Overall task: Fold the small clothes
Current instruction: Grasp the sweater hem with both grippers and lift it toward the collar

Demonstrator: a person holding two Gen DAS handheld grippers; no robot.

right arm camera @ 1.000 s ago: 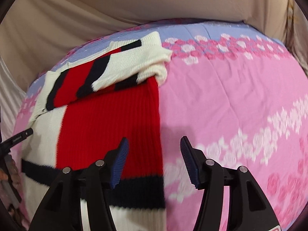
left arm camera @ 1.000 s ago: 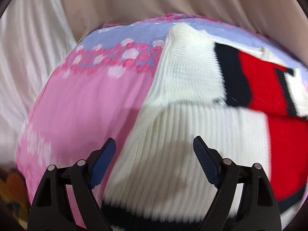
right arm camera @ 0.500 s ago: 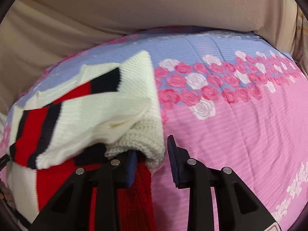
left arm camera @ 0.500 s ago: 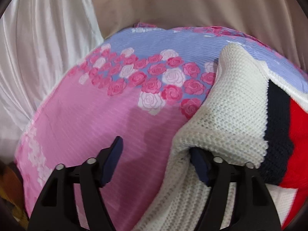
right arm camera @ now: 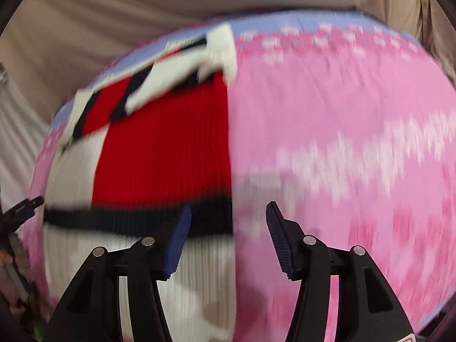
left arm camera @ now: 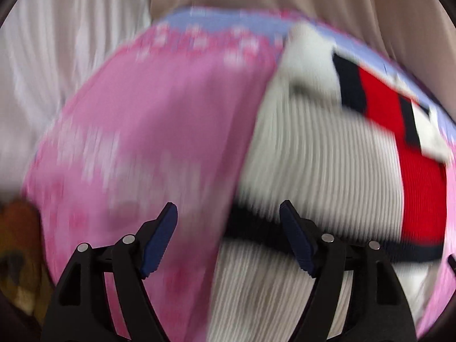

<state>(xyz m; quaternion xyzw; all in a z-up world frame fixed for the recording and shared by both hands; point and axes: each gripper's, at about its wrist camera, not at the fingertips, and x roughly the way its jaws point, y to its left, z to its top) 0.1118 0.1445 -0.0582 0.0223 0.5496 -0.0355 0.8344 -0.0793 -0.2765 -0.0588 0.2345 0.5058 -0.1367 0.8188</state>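
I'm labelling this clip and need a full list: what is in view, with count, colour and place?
sweater: one, ribbed knit in white, red and dark navy, lying on the bedsheet, sleeves folded across its far end.
bedsheet: one, pink with rose bands and a lilac far edge, under the sweater.
curtain: pale drapes, white at left, beige behind the bed.
brown thing: one, at the left edge, too blurred to name.
left tool: one, black with blue pads, open, empty, above the sweater's left edge.
right tool: one, same colours, just been opening, empty, above the sweater's right edge.
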